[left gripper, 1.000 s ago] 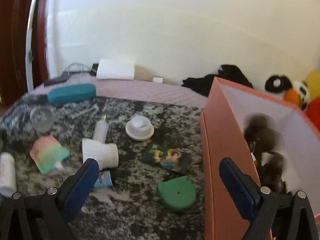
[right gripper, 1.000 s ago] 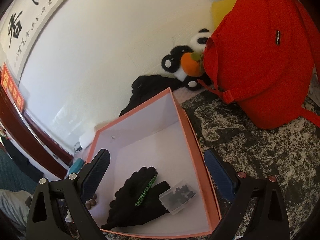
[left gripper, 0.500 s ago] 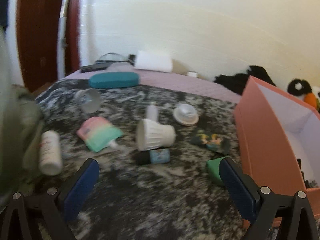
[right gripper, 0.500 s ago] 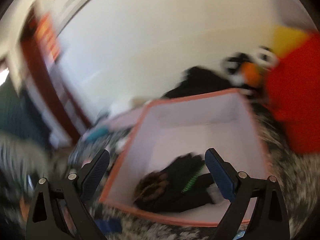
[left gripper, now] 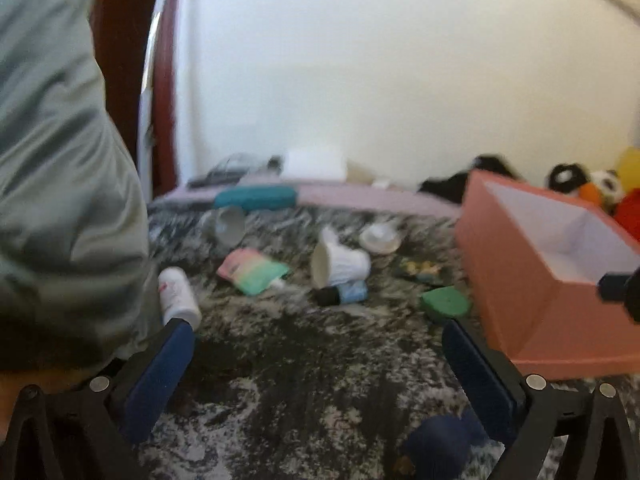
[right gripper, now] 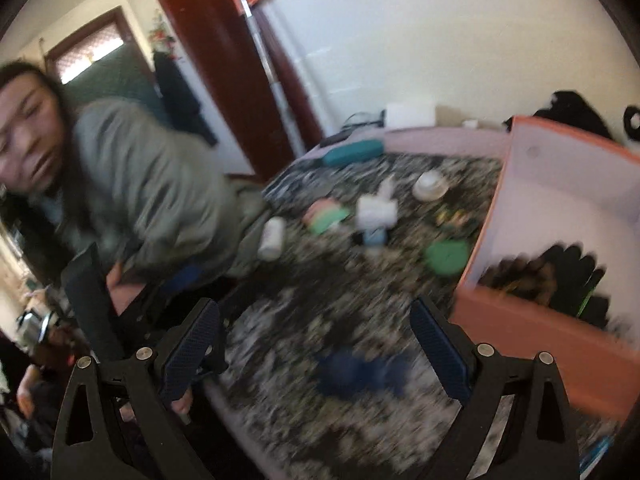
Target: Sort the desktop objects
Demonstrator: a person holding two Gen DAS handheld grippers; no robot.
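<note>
both the left gripper point(left gripper: 316, 364) and the right gripper point(right gripper: 316, 344) hang empty, jaws wide, the right's just widened, ready to pick. loose items like the green rounded case point(left gripper: 445, 303) lie beside the salmon cardboard box point(left gripper: 516, 280) awaiting sorting.

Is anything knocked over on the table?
Yes. The white ribbed cup lies on its side, its mouth facing sideways. A white bottle near the table's edge is lying down too, and a clear cup behind it is tipped over.
</note>
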